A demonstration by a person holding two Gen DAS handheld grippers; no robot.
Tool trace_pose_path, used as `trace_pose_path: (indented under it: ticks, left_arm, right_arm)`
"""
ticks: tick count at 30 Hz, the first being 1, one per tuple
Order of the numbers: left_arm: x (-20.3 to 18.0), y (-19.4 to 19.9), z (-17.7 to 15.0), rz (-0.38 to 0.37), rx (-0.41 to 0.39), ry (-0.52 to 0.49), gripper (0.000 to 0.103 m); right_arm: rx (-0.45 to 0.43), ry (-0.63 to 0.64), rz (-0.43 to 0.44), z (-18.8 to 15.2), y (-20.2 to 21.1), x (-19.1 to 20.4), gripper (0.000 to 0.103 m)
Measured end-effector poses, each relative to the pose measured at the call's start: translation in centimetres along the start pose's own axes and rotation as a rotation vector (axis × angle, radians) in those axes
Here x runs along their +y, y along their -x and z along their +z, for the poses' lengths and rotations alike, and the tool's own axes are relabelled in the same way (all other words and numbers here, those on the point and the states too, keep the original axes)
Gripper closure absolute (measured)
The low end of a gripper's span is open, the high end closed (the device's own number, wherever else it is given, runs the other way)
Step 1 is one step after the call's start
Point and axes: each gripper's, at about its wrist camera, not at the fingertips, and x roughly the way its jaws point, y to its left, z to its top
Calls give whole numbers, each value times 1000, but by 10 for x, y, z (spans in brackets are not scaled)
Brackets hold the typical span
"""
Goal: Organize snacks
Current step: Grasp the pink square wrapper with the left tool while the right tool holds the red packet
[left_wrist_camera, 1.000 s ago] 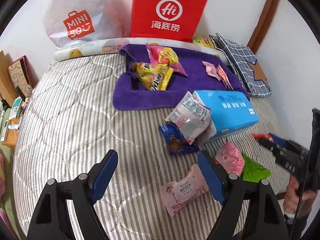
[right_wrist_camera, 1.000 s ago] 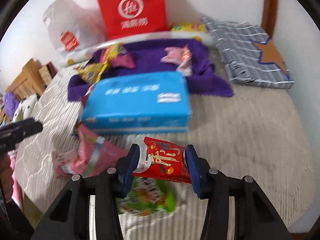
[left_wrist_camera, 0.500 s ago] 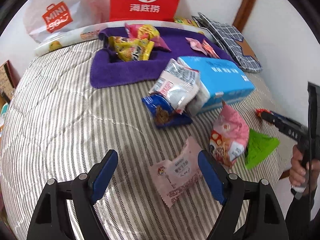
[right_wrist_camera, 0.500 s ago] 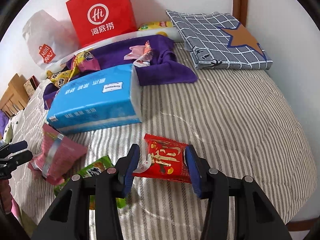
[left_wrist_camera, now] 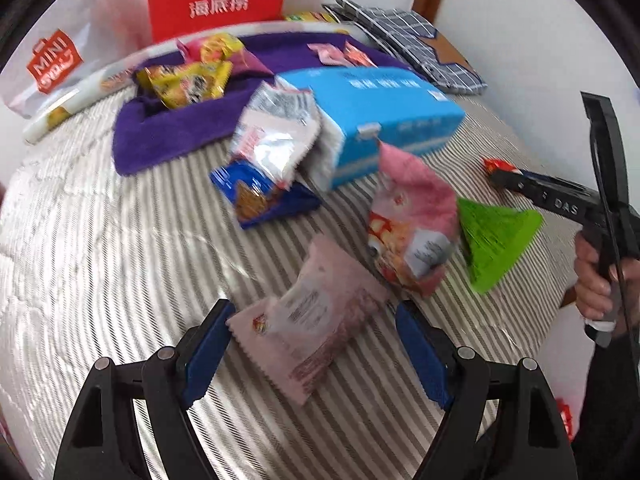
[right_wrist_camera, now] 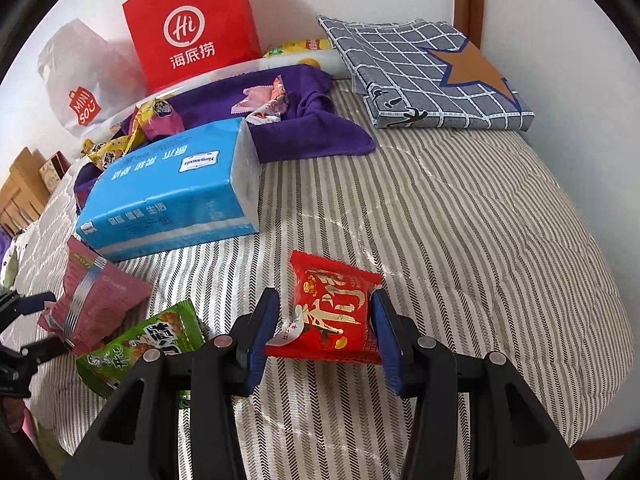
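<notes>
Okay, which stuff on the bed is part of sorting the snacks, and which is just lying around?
Job: red packet, pale pink packet, green packet, blue packet, purple towel.
Lying about: tissue pack, red paper bag, checked cloth.

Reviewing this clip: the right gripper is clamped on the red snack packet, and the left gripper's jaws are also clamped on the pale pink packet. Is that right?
Partly. The right gripper does hold the red snack packet between its pads. The left gripper is not clamped: in the left wrist view its jaws stand wide, with the pale pink packet lying on the striped bedcover between them and a clear gap at the right pad.
</notes>
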Motion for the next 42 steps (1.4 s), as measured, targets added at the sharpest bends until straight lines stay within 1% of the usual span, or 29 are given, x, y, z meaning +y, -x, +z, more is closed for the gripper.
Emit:
trace_pose_path:
  ticks: [1, 3, 6, 8, 11, 12, 13, 14, 16, 19, 22, 24, 26, 27, 28, 32, 36, 37, 40, 41, 42]
  left_arm:
    - [-1, -1, -2, -12, 7, -1, 22]
    - [-4, 0, -4, 6, -3, -22, 23]
    - [-11, -2, -4, 48, -13, -55, 23]
    - [-16, -4, -5, 90, -32, -83, 25]
    - [-22, -7, -6, 152, -53, -128, 34]
    - [-23, -5, -6, 147, -57, -132, 42]
    - [-23, -4, -6, 146, -60, -128, 46]
    - [-21, -2, -6, 150, -62, -124, 52]
    - [-16, 1, -7, 150, -66, -112, 56]
    - [-4, 5, -8, 154, -68, -77, 55]
    - [-1, 4, -7, 161, -79, -80, 53]
    - [-1, 7, -8, 170, -93, -95, 44]
    - [-2, 10, -8, 174, -116, -110, 41]
    - [-4, 11, -8, 175, -122, -121, 36]
    - [-5, 10, -6, 180, -121, -129, 35]
    - [-11, 0, -1, 220, -101, -164, 34]
    - [-9, -7, 0, 196, -85, -143, 34]
    - [-8, -7, 1, 183, -88, -131, 35]
    - [-8, -4, -1, 168, -95, -125, 47]
    - [-8, -3, -1, 167, -97, -126, 53]
    - [-7, -2, -2, 153, -96, -124, 63]
  right_arm:
    - [0, -1, 0, -1, 0, 0, 56]
    - [1, -2, 3, -1, 0, -1, 56]
    - [-1, -1, 5, -3, -1, -2, 56]
    - [-8, 1, 4, -4, 0, -3, 55]
    - [-17, -7, 0, -5, 1, -6, 55]
    - [-15, -7, 2, -6, -1, -7, 55]
    - [-11, -4, 4, -7, -1, -7, 55]
    - [-9, 2, 4, -7, -2, -7, 54]
    - [-5, 24, -2, -10, -4, -5, 53]
    - [-5, 37, -16, -11, -6, -6, 42]
    - [-8, 25, -11, -11, -6, -9, 39]
    - [-8, 13, -12, -10, -7, -13, 39]
    - [-8, 4, -5, -10, -7, -15, 39]
    - [-7, 3, -3, -10, -7, -15, 39]
    - [-7, 5, -3, -10, -7, -15, 39]
    - [-8, 15, -9, -10, -8, -14, 39]
    - [-9, 24, -11, -11, -8, -13, 39]
    - [-9, 25, -12, -11, -8, -13, 39]
    - [-12, 33, -15, -12, -7, -11, 39]
    - [-13, 37, -16, -12, -7, -11, 44]
    - [-12, 42, -12, -12, -6, -10, 47]
